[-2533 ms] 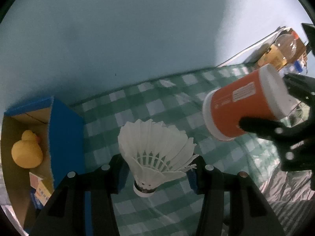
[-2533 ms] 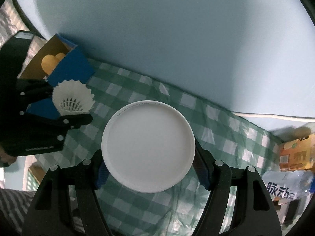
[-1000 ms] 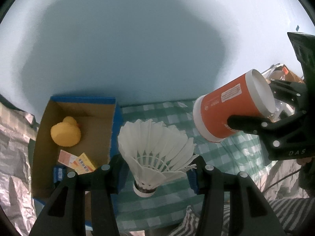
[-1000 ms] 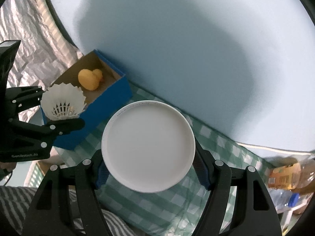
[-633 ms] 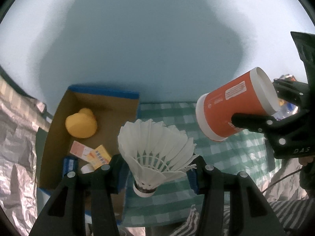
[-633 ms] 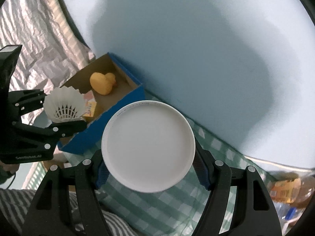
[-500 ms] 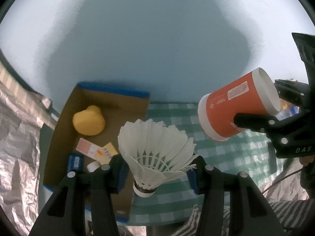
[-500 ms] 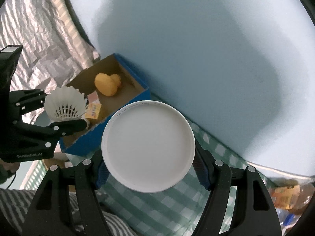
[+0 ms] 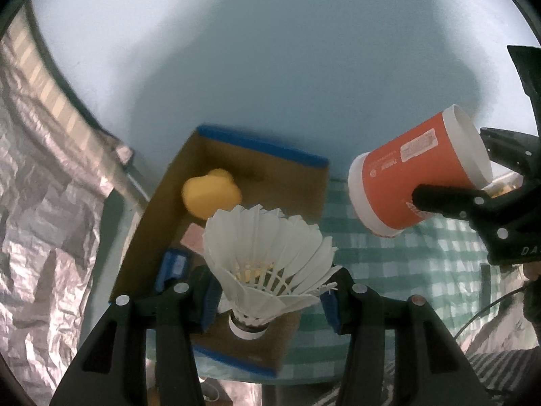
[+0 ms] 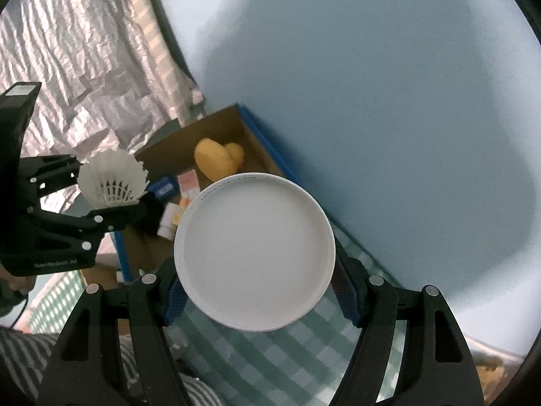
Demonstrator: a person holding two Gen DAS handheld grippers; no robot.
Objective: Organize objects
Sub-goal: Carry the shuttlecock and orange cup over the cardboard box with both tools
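Note:
My left gripper (image 9: 268, 299) is shut on a white feather shuttlecock (image 9: 267, 257), held above the open blue-edged cardboard box (image 9: 263, 150); both also show in the right wrist view, the shuttlecock (image 10: 113, 177) and the left gripper (image 10: 111, 199). My right gripper (image 10: 255, 282) is shut on an orange cup with a white lid (image 10: 255, 253), which fills the middle of its view. In the left wrist view the cup (image 9: 412, 179) hangs to the right of the box, above the checked cloth. The box holds a yellow rubber duck (image 9: 209, 196) and small packets.
A green-and-white checked cloth (image 9: 416, 264) covers the table. Crinkled silver foil (image 9: 44, 203) hangs at the left. A pale blue wall (image 9: 270, 50) stands behind. Small packets (image 10: 179, 199) lie in the box beside the duck (image 10: 218, 159).
Both grippers have swung left with their loads. The box has come under the shuttlecock, and the bottles at the right have left the views.

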